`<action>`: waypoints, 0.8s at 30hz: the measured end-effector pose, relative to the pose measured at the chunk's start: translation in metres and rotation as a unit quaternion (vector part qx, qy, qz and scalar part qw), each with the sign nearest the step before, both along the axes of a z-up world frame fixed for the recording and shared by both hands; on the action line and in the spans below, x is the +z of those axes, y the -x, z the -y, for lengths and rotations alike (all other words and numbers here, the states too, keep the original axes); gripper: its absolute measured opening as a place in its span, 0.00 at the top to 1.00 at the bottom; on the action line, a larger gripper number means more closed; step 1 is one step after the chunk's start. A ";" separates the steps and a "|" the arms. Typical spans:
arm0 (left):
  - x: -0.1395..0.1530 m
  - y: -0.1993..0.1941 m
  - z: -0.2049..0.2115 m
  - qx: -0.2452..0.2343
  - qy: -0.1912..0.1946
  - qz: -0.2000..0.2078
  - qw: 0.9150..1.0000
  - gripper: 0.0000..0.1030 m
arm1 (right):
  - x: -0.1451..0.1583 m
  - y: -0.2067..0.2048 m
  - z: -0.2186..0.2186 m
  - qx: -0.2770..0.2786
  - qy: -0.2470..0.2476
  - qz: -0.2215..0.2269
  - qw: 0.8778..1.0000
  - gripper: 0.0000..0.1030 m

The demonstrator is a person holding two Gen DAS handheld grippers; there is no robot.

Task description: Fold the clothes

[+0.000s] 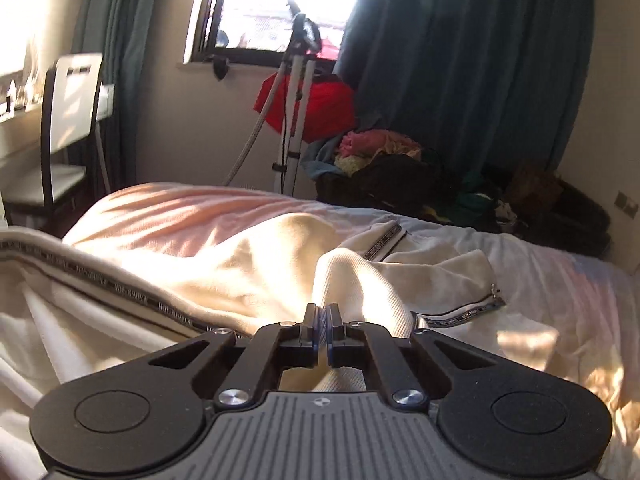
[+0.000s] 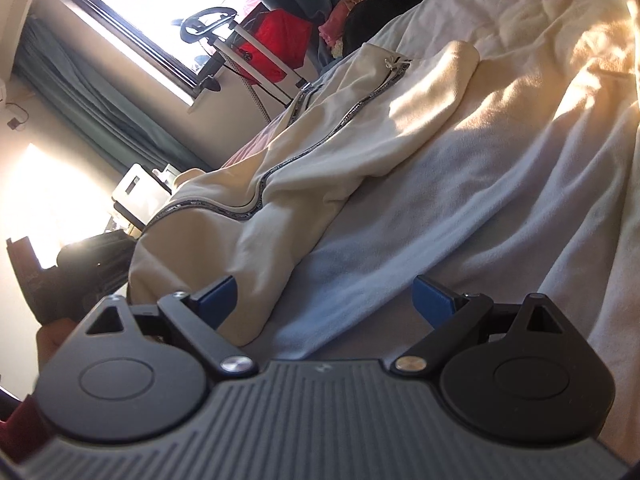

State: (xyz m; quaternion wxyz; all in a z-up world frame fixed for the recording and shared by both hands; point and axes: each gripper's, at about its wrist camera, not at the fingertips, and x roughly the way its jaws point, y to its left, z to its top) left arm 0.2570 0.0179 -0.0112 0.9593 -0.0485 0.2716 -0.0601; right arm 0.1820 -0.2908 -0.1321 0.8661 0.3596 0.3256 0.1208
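On the bed, at the tools: two handheld grippers work over a cream zip garment.
Left gripper: fingers pressed together, pinching a raised ribbed fold of the cream garment at 6 o'clock in the left wrist view.
Right gripper: blue pads spread wide apart, gripping nothing; the garment's near end lies just beside the pad at 7 o'clock, pale sheet between the pads.
Garment: lies rumpled on the bed sheet, running from 7 o'clock towards 12 o'clock in the right wrist view.
Writing: dark zip tape carries repeated pale lettering; it is too blurred to read with certainty.
Zip pull: metal, at the garment's end near 3 o'clock in the left wrist view.
Container: dark open bag or basket beyond the bed at 1 o'clock, heaped with pink, yellow and blue clothes.
Further out: white tripod stand at 12 o'clock, red cloth draped behind it, window above, teal curtain at 2 o'clock, white chair at 9 o'clock.
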 end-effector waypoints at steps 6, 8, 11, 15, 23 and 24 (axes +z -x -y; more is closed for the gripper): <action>0.029 0.079 0.041 -0.058 -0.043 0.056 0.996 0.98 | 0.013 0.019 0.009 -0.013 0.017 0.022 1.000 0.07; 0.028 0.115 0.053 -0.081 -0.053 0.065 0.993 0.98 | 0.018 0.026 0.013 -0.020 0.020 0.028 0.999 0.07; 0.010 0.166 0.065 -0.106 -0.052 0.055 0.991 0.98 | 0.025 0.037 0.018 -0.029 0.028 0.038 0.998 0.07; -0.006 0.205 0.072 -0.117 -0.052 0.058 0.990 0.98 | 0.031 0.050 0.025 -0.035 0.024 0.050 0.998 0.07; -0.034 0.211 0.033 -0.084 0.064 0.038 0.994 0.98 | 0.031 0.052 0.038 -0.026 -0.059 0.039 0.997 0.07; -0.035 0.209 0.029 -0.083 0.075 0.038 0.993 0.98 | 0.029 0.047 0.041 -0.028 -0.069 0.030 0.997 0.07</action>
